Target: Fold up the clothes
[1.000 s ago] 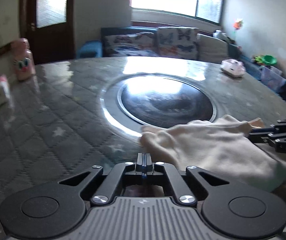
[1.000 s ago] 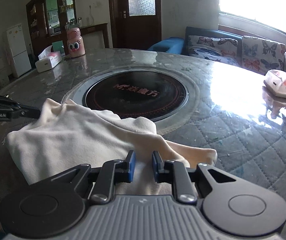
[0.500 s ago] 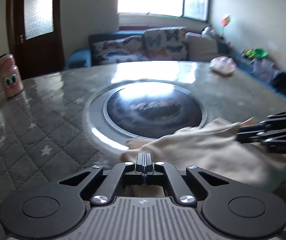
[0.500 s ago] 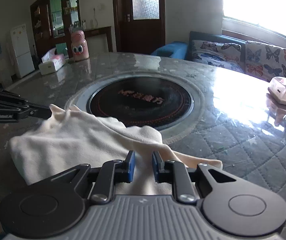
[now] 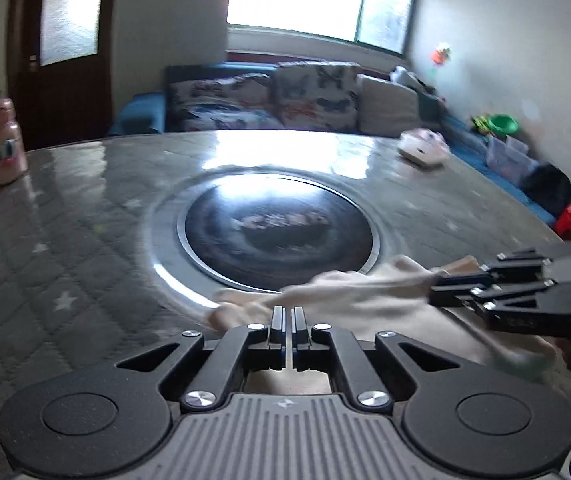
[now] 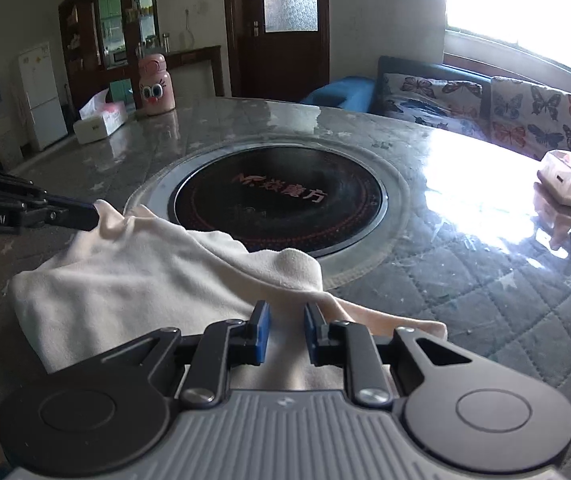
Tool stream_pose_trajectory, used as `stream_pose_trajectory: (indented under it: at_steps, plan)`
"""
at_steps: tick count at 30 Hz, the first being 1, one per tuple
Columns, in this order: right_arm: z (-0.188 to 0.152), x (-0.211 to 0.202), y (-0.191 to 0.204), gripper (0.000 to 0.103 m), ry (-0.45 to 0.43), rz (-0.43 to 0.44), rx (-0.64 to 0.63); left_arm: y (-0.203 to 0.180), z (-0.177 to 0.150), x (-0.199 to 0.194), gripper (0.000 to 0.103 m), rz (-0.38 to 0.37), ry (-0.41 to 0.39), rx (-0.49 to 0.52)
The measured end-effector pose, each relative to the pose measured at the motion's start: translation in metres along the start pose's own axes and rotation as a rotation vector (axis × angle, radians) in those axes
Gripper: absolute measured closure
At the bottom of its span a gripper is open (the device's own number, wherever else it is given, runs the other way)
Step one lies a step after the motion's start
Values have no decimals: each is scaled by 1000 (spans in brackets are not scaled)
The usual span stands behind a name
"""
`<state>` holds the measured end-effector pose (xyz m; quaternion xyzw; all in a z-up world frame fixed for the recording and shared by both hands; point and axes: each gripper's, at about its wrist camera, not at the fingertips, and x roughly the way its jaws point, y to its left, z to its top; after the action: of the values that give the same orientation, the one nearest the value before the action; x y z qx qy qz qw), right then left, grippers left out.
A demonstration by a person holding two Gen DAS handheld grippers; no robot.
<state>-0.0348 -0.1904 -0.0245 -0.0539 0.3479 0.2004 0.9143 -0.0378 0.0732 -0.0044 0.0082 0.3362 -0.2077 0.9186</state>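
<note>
The left hand-held gripper is clenched on a raised edge of the cream, soft fabric garment; the right hand-held gripper pinches a fold just ahead of it, jaws slightly apart. The garment lies on the grey quilted bench between them. Mid-fold, I judge; next calls for carrying both edges across together.

A home: sofa; fridge; dining table.
</note>
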Motion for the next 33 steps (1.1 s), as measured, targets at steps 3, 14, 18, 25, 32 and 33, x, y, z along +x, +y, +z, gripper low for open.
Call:
stream_pose_trajectory:
  at_steps: [3,14,18,25,32,33]
  plan:
    - [2,-21,7,85,-20,46,-37,-18,-1,-3,99,-63,5,43]
    - [-34,-53,49,86,26,126,-249,-44,-28,11,99,-98,75,99]
    - [-41,-70,47,86,20,122,-240,-46,-26,10,99,-88,71,122]
    - [-54,-78,28,87,76,105,-183,-51,-23,7,98,-87,75,149]
    - [-53,-82,10,88,98,103,-123,-74,-14,7,98,-178,48,164]
    - [-53,-83,9,88,96,109,-123,-77,-14,10,98,-187,53,166]
